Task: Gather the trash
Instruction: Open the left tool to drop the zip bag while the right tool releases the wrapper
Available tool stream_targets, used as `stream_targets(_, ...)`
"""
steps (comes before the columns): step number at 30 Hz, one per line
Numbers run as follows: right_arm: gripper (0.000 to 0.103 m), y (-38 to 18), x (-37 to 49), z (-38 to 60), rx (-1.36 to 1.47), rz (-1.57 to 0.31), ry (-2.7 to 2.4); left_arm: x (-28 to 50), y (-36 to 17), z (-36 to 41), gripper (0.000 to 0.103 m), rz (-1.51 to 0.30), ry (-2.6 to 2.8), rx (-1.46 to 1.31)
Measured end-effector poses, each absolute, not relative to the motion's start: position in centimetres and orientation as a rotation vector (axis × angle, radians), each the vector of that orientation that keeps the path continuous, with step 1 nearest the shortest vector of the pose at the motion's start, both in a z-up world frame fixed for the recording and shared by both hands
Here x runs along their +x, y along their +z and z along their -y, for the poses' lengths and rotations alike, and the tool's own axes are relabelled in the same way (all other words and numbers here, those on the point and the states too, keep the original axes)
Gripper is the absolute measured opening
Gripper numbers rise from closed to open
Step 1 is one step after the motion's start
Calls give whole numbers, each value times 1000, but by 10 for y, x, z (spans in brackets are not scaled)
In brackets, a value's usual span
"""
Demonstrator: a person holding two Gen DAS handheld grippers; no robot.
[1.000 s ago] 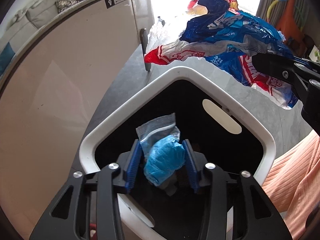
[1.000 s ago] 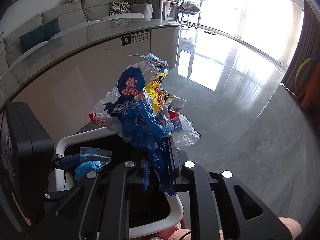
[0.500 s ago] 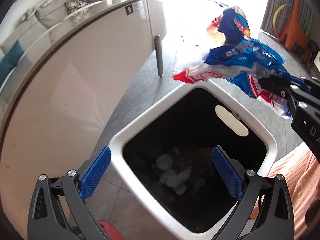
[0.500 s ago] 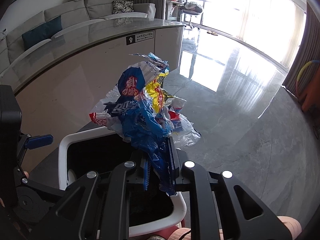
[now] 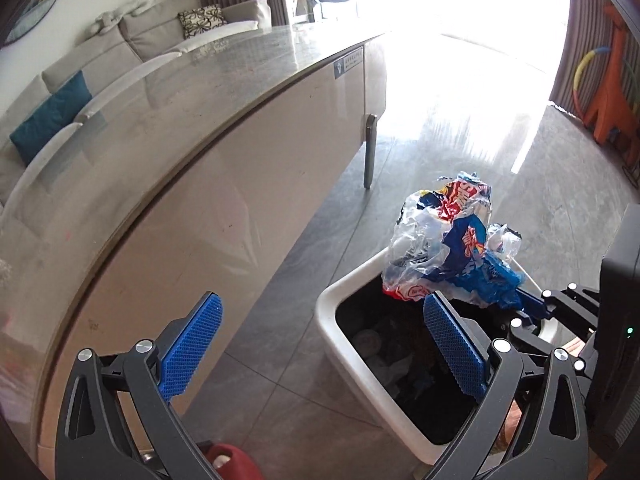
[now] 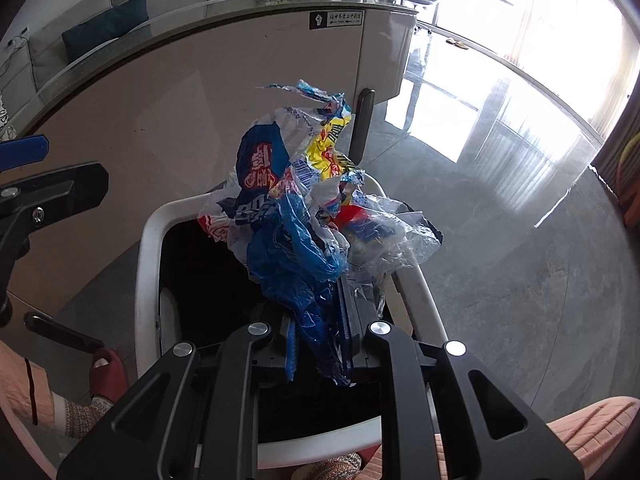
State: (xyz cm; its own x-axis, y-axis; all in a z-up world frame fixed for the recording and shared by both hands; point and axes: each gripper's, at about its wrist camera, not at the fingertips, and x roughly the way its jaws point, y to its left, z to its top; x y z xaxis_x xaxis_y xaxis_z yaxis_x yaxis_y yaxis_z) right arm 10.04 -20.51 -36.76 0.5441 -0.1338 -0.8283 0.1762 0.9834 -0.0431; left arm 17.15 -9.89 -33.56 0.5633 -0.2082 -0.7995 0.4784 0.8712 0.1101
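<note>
A white trash bin [image 5: 352,344] with a dark inside stands on the floor beside the counter; several scraps lie at its bottom. My right gripper [image 6: 320,344] is shut on a crumpled bundle of blue, red, yellow and clear plastic wrappers [image 6: 304,208], held over the bin's rim [image 6: 150,240]. In the left wrist view the same wrappers [image 5: 452,252] hang above the bin's far corner. My left gripper [image 5: 324,344] is open wide and holds nothing, up and to the left of the bin, over the floor.
A long curved counter [image 5: 200,152] with a pale front runs along the left, on a metal leg [image 5: 369,148]. Glossy grey tile floor [image 6: 520,240] spreads to the right. A person's red slipper [image 6: 106,372] and pink-clad legs [image 6: 592,436] stand by the bin.
My left gripper opened and the blue glove with its clear bag dropped into the bin; the gripper then rose and drew back left. My right gripper sank with the wrappers toward the bin.
</note>
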Motion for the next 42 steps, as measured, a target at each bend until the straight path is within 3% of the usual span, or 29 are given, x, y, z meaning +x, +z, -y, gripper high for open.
stream_targets(30,16,-466,122,198,-14,-1441,-147,177,-334,93,100,-901,-419,314)
stream_targets(36,24,-456,122,200,-6,-1391,-149,178,-336,95,100,-904,-420,320)
stream_targets(38,29,-452,120,202,6,-1368,-151,179,-336,95,100,-902,-416,325)
stream_targets(39,41,-450,119,204,11,-1359,-151,179,-337,96,100,-903,-415,324)
stream_targets(40,65,-447,119,204,18,-1343,-148,179,-337,96,100,-903,-413,322)
stream_targets(42,98,-436,116,206,17,-1266,-152,179,-337,95,100,-901,-409,320)
